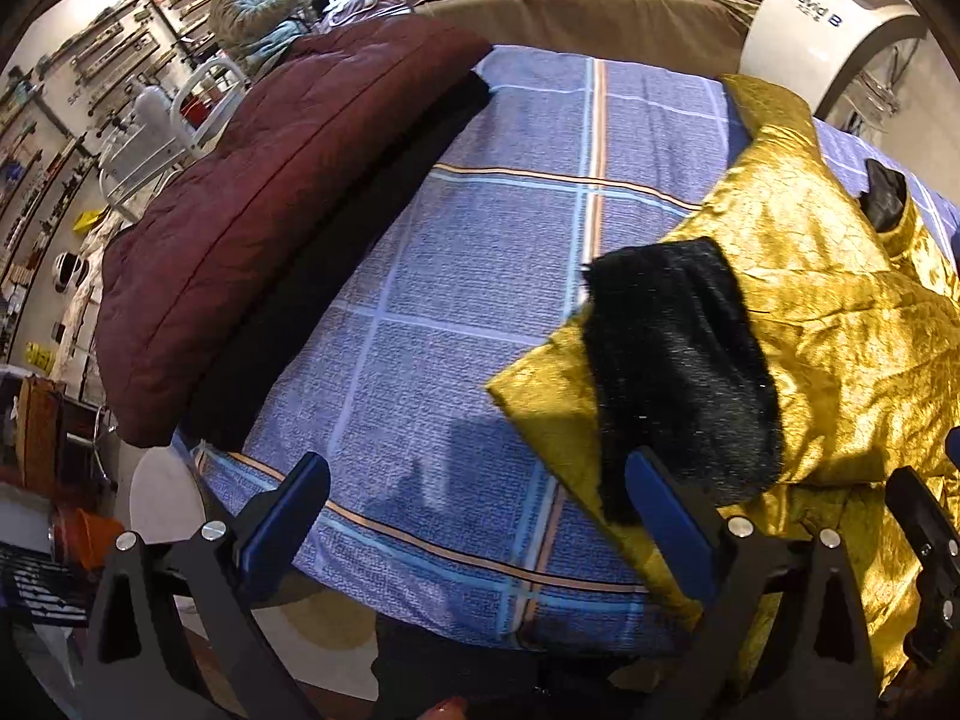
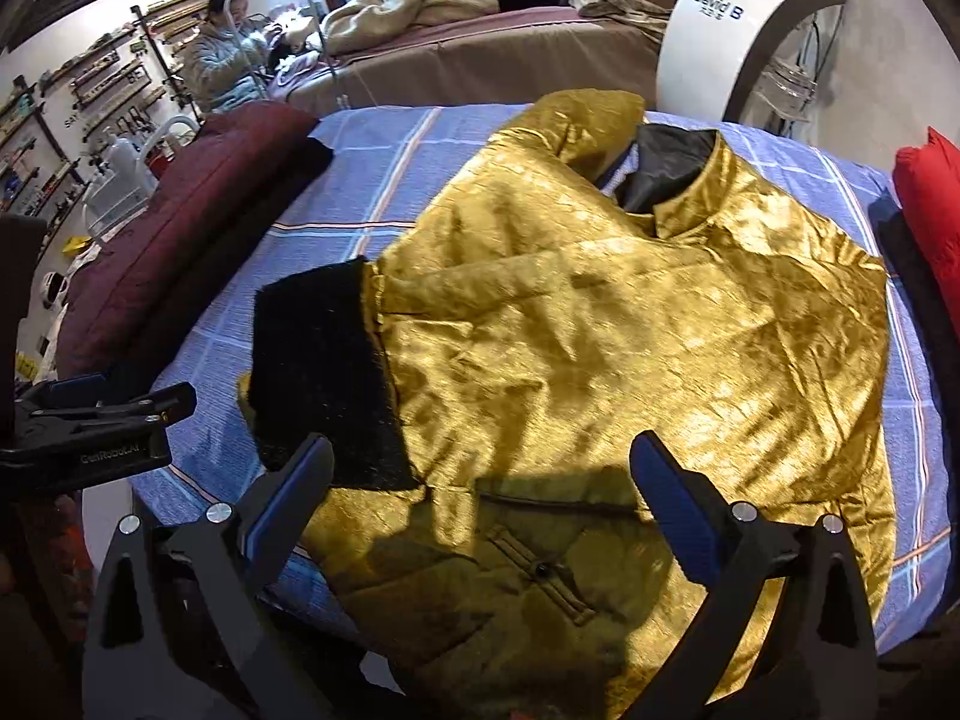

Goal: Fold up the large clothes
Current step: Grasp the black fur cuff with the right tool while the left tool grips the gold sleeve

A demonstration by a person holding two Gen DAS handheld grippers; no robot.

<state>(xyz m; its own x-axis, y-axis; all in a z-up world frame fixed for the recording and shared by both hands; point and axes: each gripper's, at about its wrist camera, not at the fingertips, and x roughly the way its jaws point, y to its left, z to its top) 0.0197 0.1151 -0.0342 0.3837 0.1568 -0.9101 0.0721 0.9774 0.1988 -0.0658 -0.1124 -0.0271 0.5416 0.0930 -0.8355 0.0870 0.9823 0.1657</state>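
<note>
A gold jacket [image 2: 630,324] lay spread on a table covered with a blue checked cloth [image 2: 372,180], its collar [image 2: 702,192] at the far side and its hem hanging a little over the near edge. One sleeve was already folded across the body, and its black furry cuff [image 2: 324,378] rested at the left side of the jacket. A folded dark red coat [image 1: 258,204] lay well apart on the left, and something red [image 2: 927,222] at the right edge of the table.

The left gripper [image 1: 474,516] hovered over bare cloth just beside the cuff, its jaws spread wide and holding nothing. The right gripper [image 2: 480,498] hung over the lower front of the jacket, near a pocket flap [image 2: 540,570], also wide open and empty.

The jacket looked padded and soft, probably rather bulky, and its shiny surface might slip between the pads. I would take a good pinch of thick material at the hem corner or at the seam of the shoulder, not only the thin outer skin.
</note>
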